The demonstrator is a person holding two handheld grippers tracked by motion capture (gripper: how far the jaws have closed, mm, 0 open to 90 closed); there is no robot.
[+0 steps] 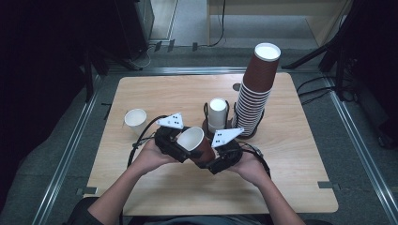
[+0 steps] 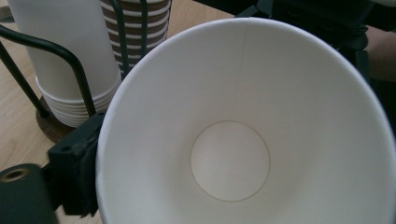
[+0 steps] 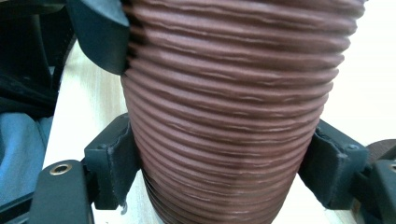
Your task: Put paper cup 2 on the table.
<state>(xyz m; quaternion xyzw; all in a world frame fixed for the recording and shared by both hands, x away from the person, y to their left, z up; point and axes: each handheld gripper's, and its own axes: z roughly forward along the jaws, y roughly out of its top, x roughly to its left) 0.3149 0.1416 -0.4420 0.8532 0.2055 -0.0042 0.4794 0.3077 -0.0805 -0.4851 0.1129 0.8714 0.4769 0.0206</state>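
Brown ribbed paper cup (image 1: 196, 144) sat tilted between your two grippers above the counter (image 1: 291, 154), near the cup rack (image 1: 227, 123). From the left gripper view, your left gripper (image 2: 98, 186) pinched its rim, white inside facing you. From the right gripper view, your right gripper (image 3: 219, 172) clamped the ribbed wall on both sides. Likely mid-handover or pulling nested cups apart; next, you'd need one grip loosened.

A light wooden counter (image 1: 286, 154) carries a lone white cup (image 1: 135, 120) at left and a wire cup holder (image 1: 212, 123) with stacked cups near centre.
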